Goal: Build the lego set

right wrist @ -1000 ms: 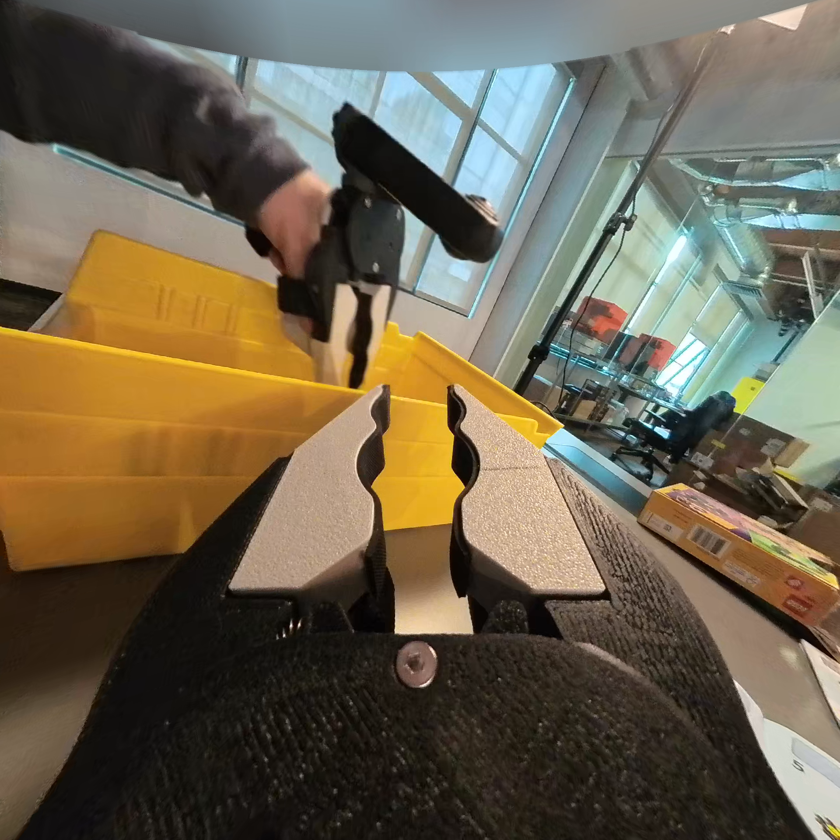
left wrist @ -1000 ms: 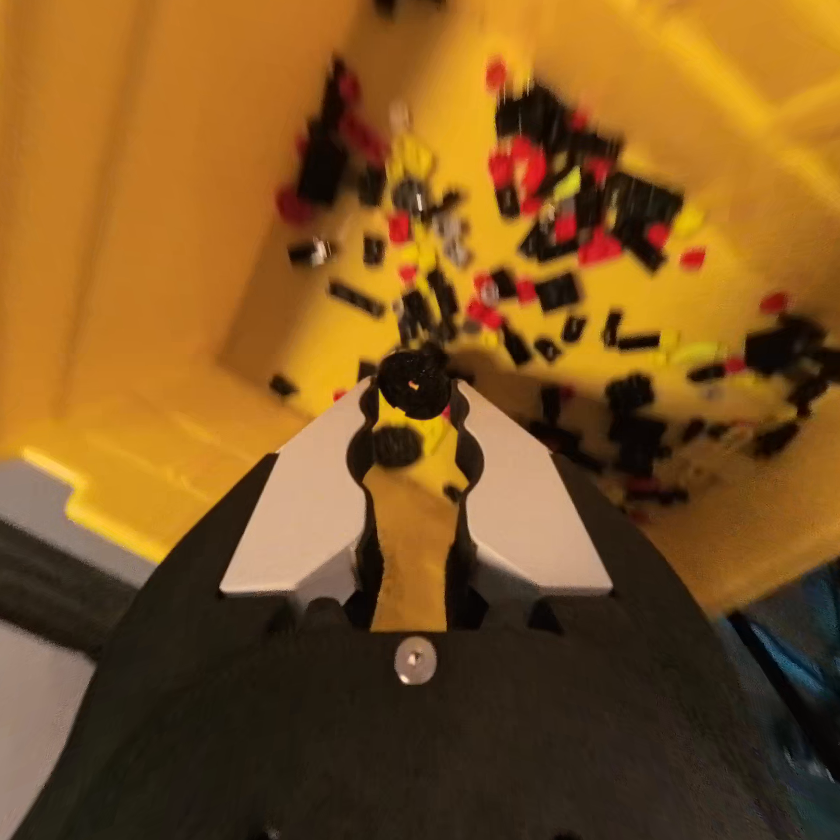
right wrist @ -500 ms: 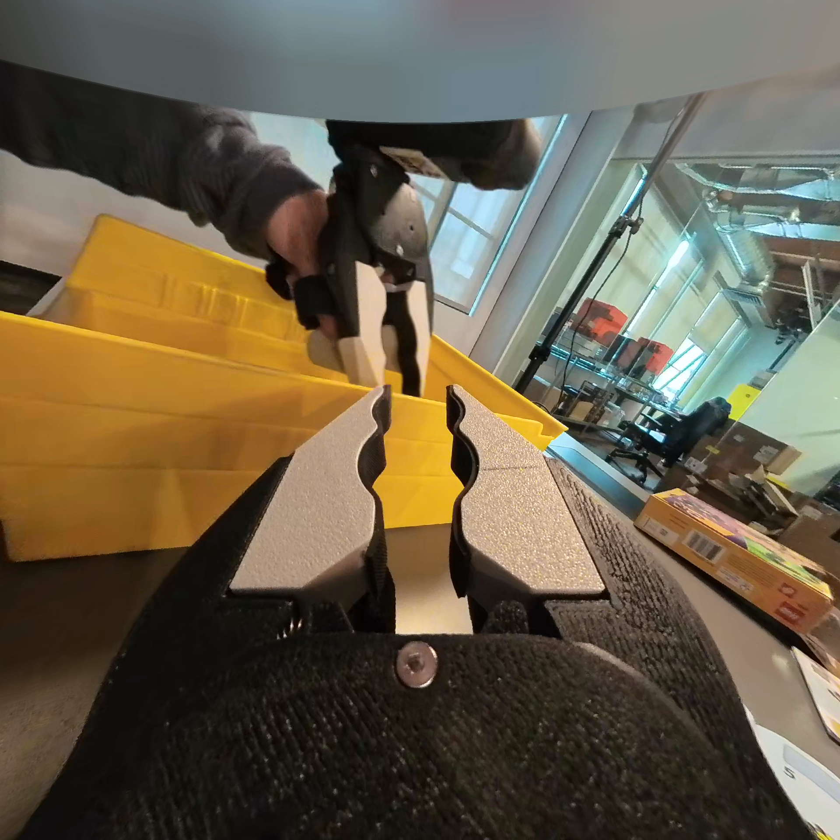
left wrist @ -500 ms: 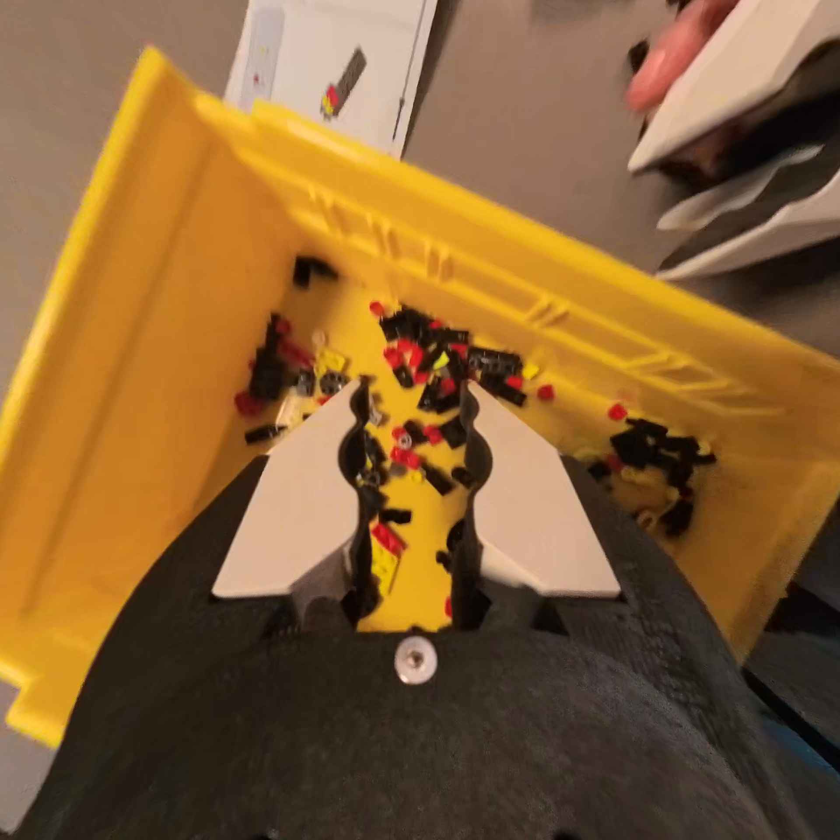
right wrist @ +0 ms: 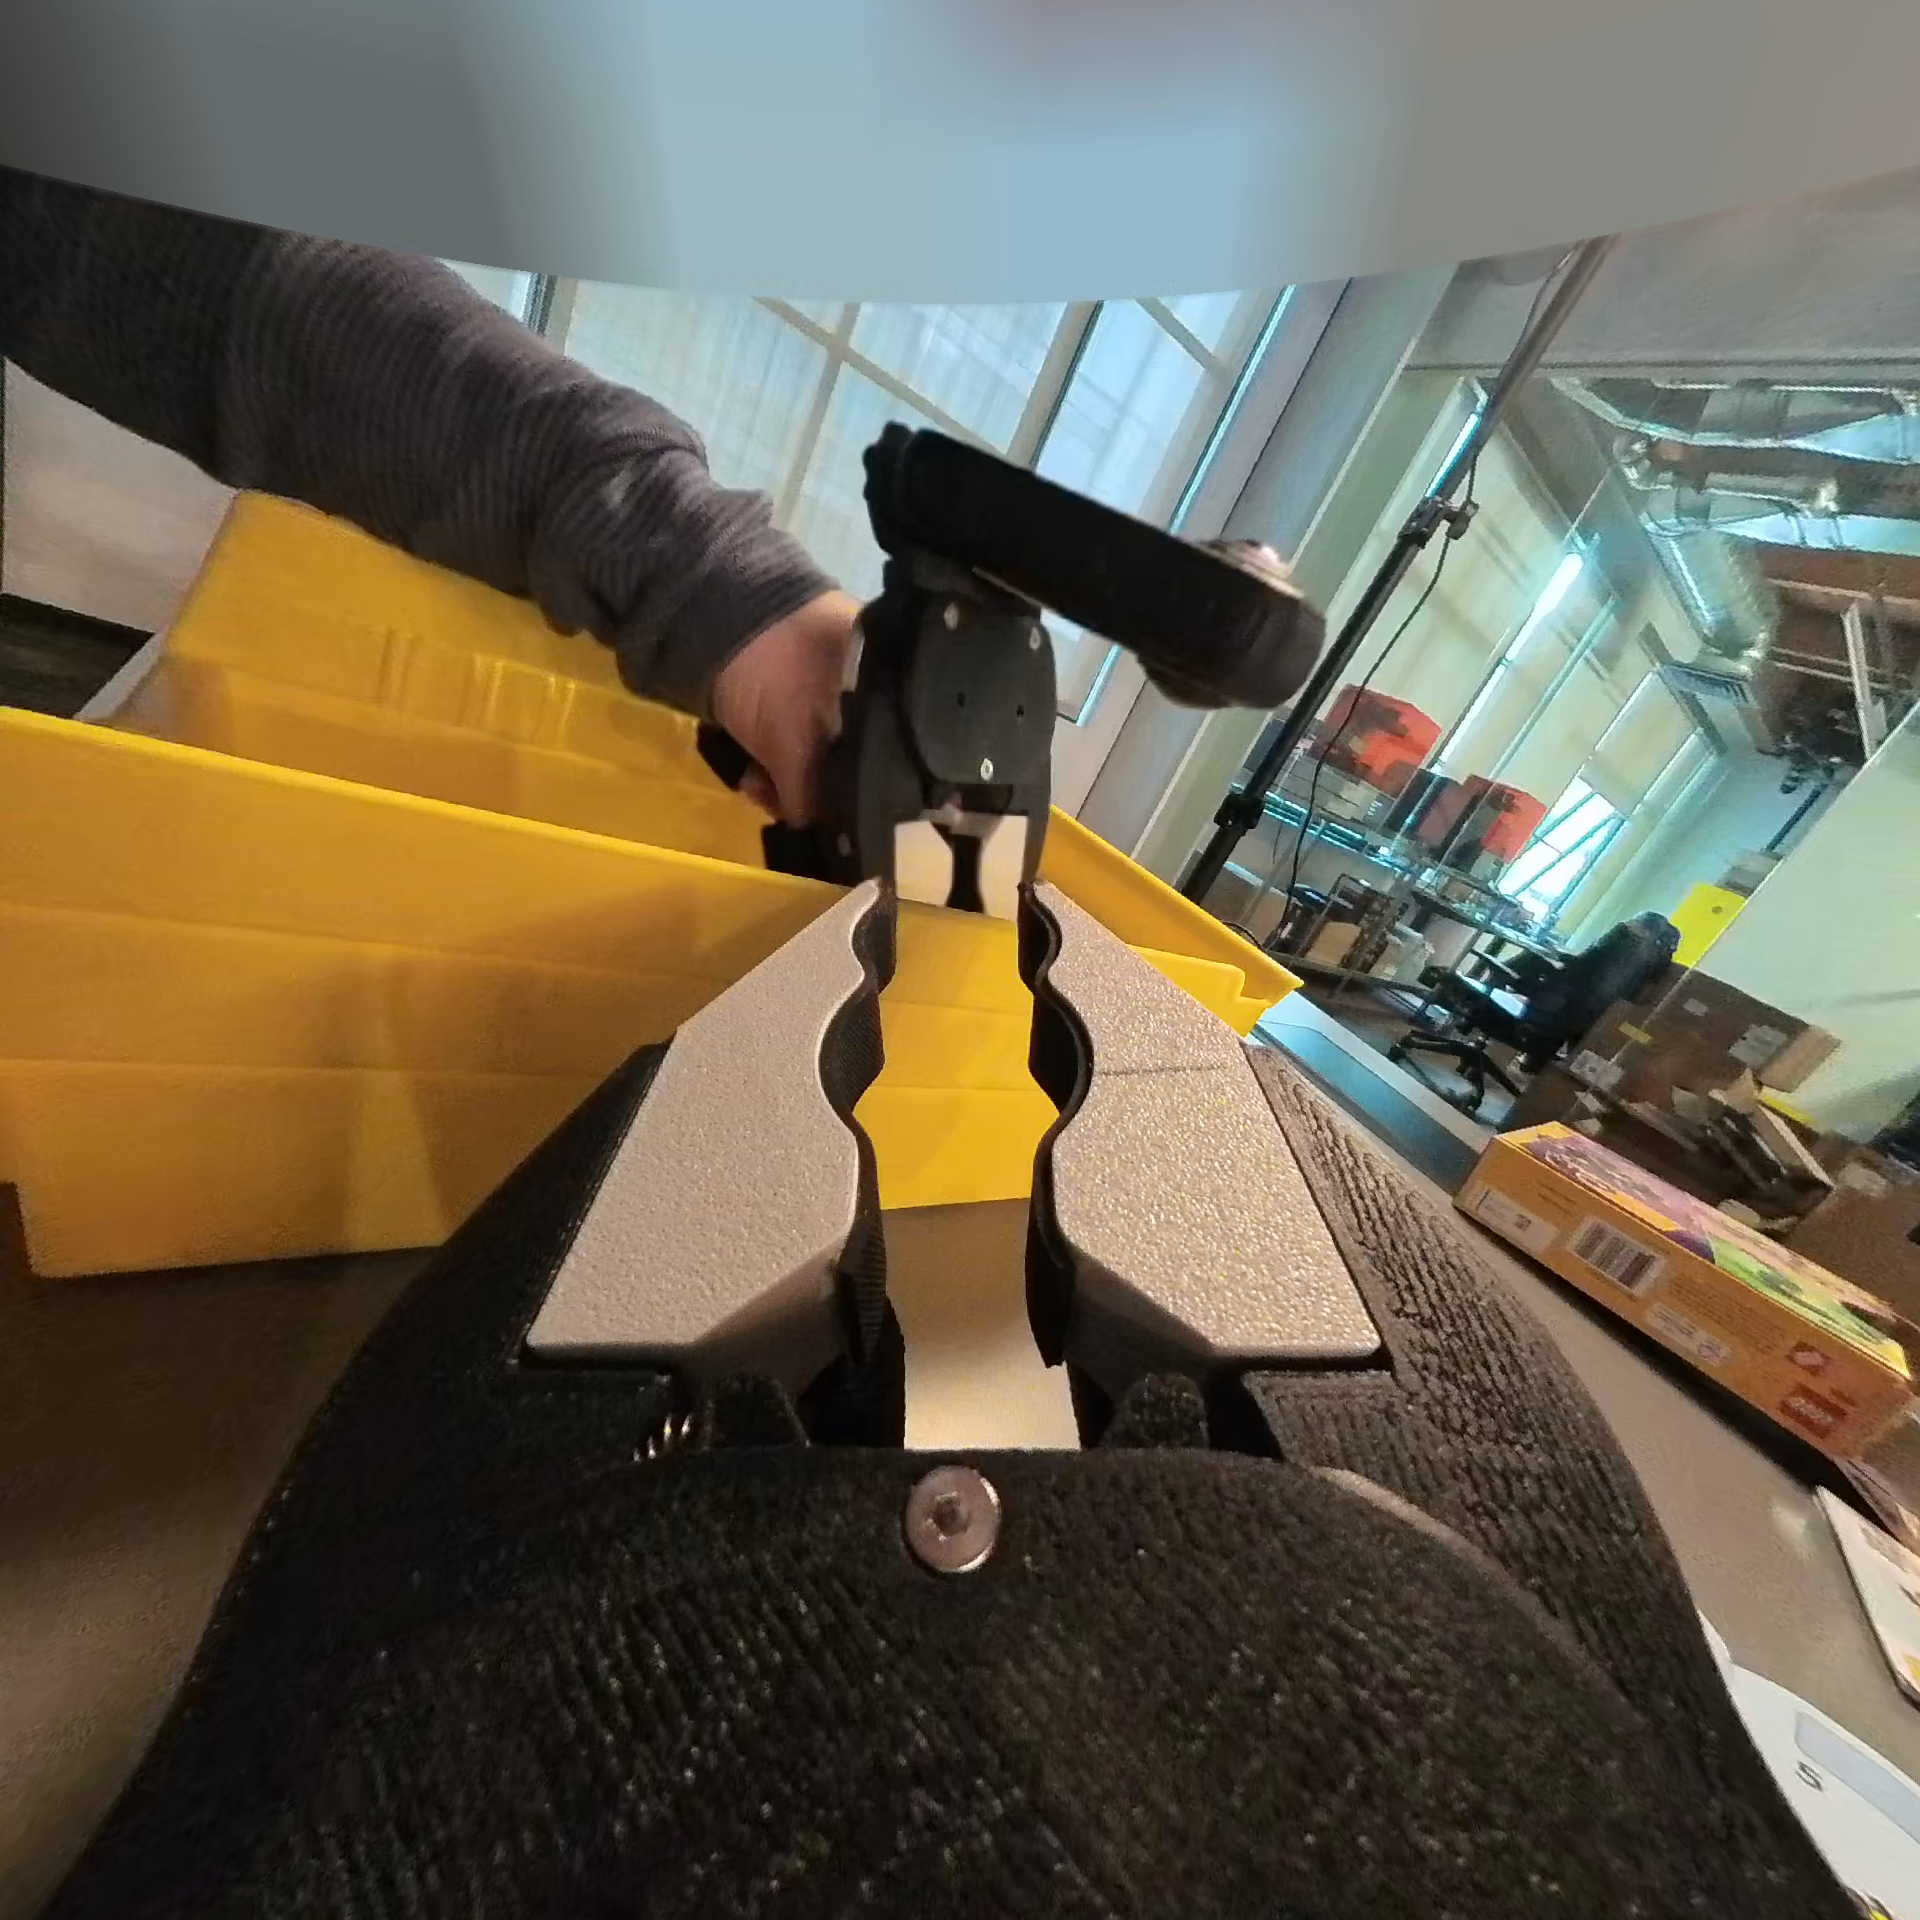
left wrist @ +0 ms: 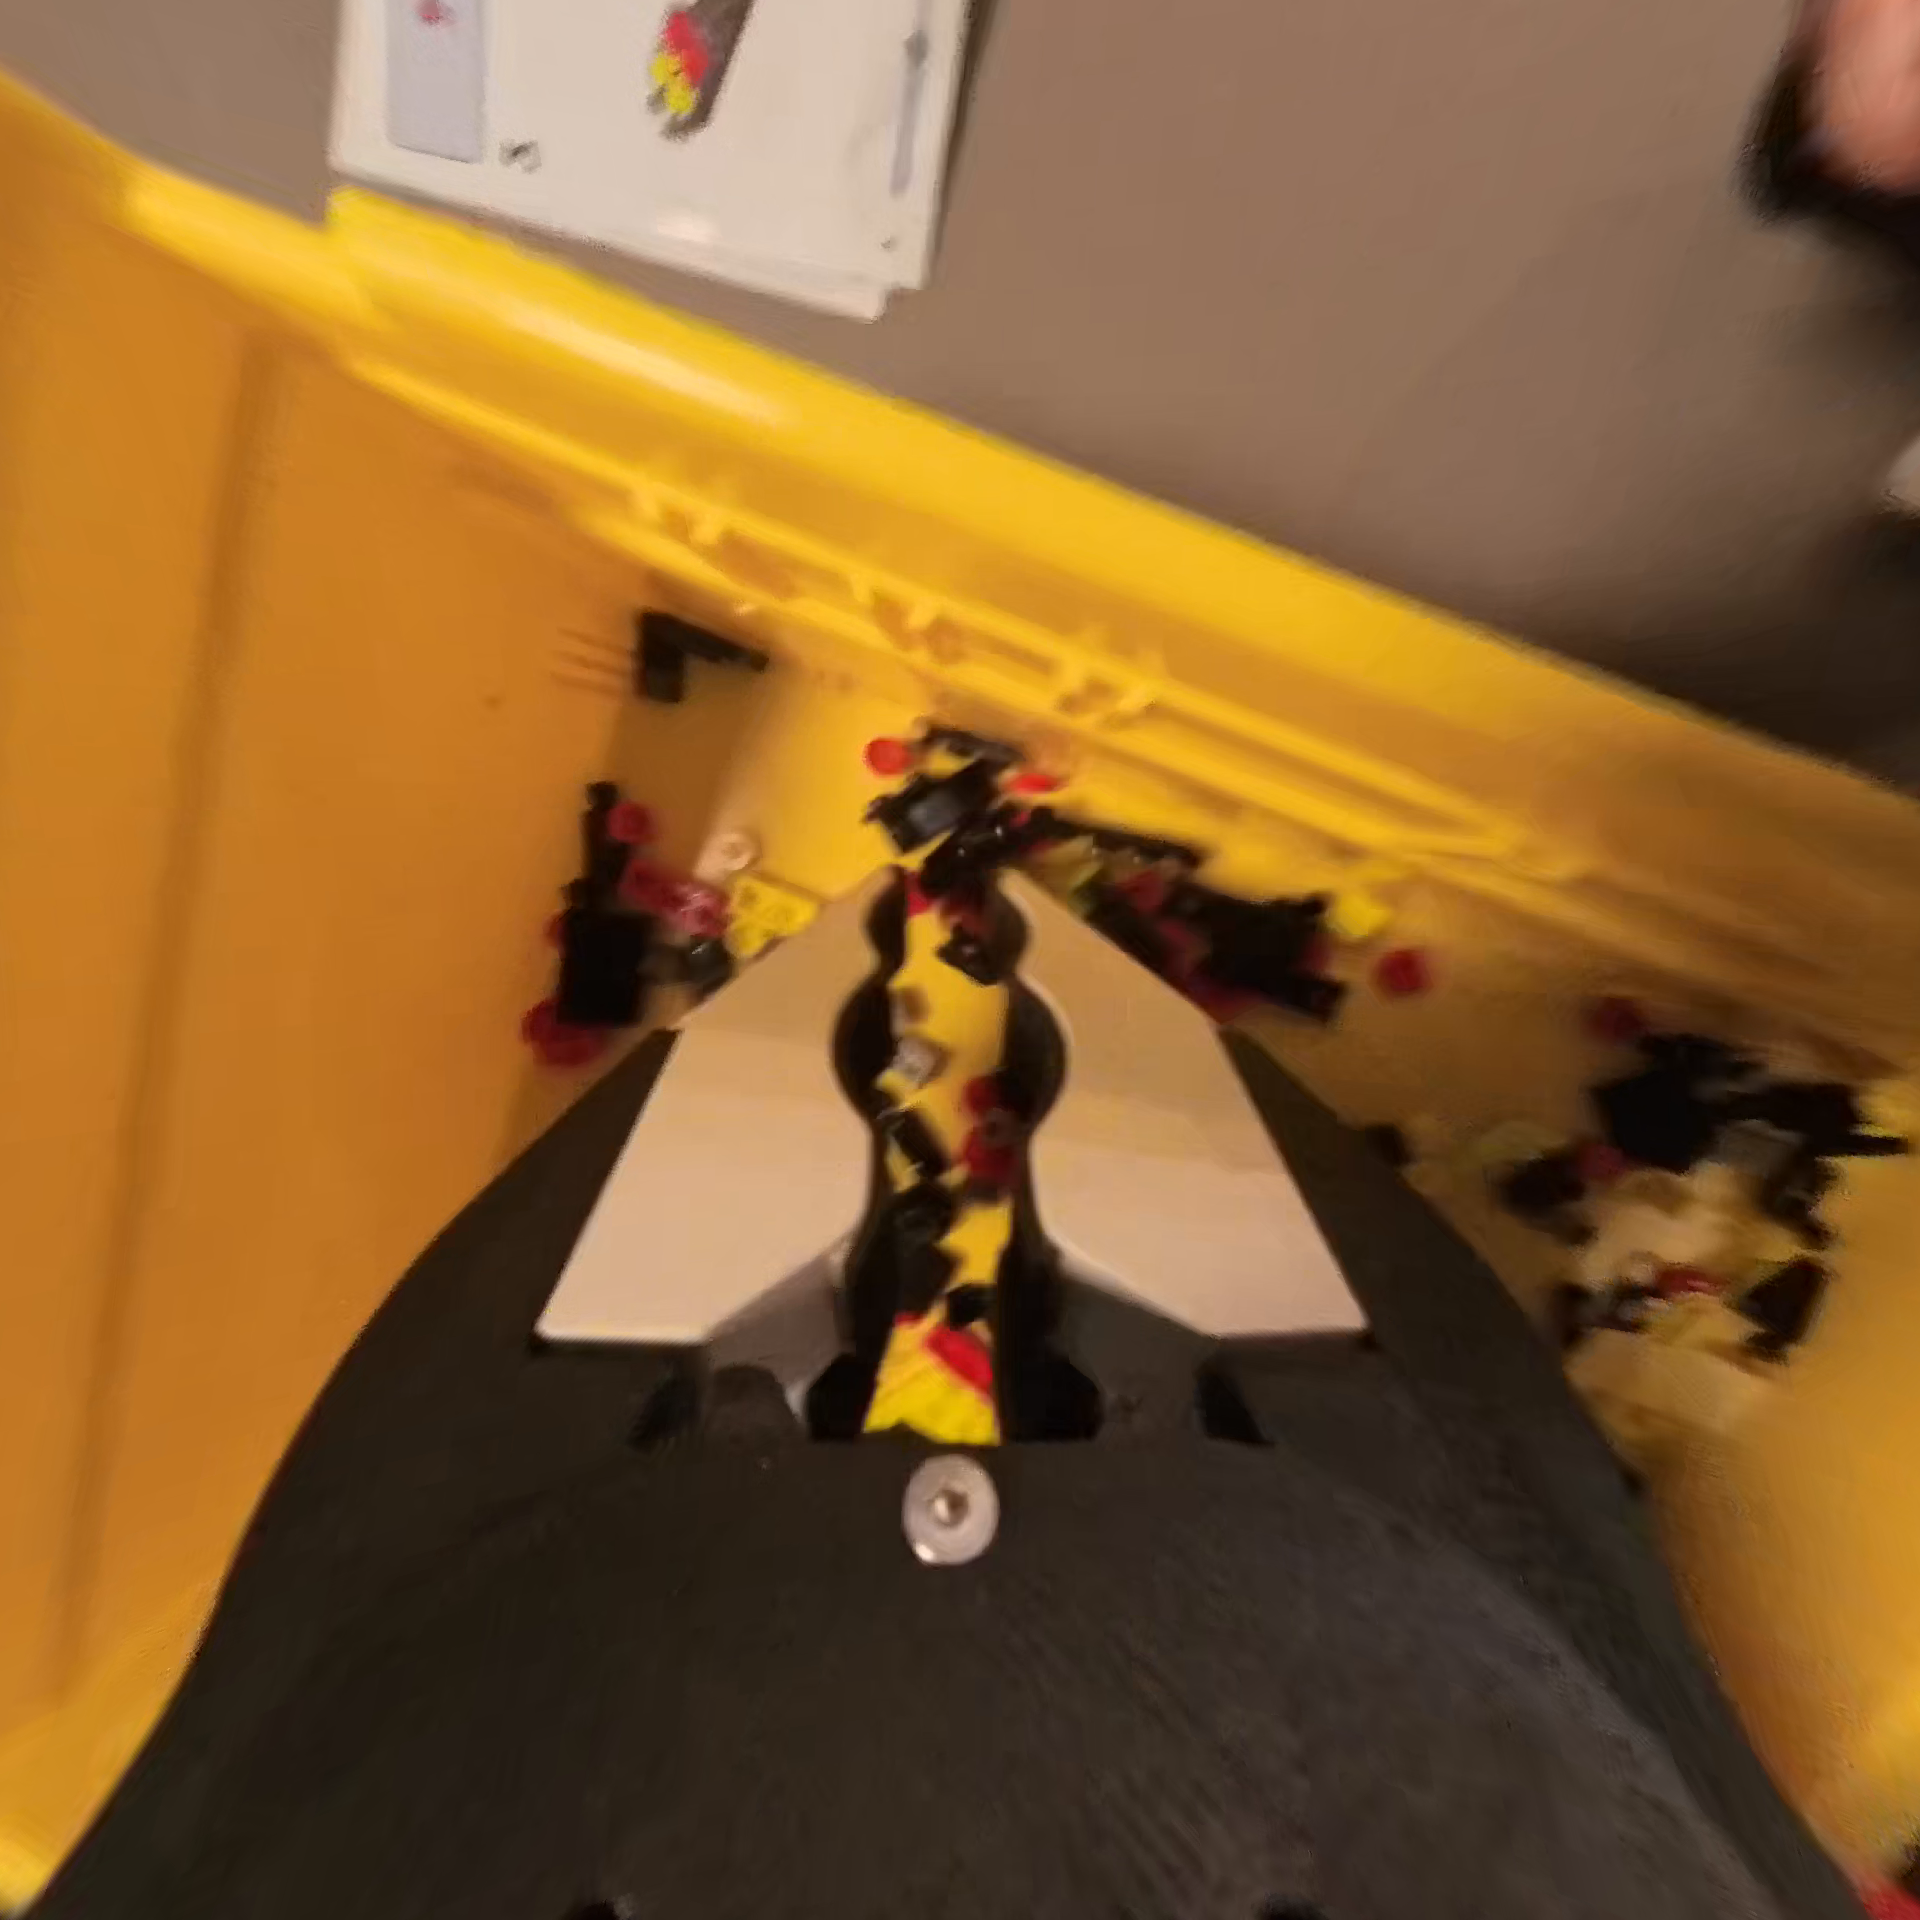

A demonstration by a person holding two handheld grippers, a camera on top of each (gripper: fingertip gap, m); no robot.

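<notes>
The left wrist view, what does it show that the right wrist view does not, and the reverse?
Only the left wrist view shows the loose lego pieces on the bin floor and the instruction sheet beyond the rim. Only the right wrist view shows the colourful box, the windows and the person's sleeve. Both show the yellow bin and the left gripper, jaws open and empty.

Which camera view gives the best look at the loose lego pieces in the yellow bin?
The left wrist view: it looks down into the yellow bin at the lego pieces, though blurred. The right wrist view shows only the bin's outer wall, hiding the pieces.
</notes>
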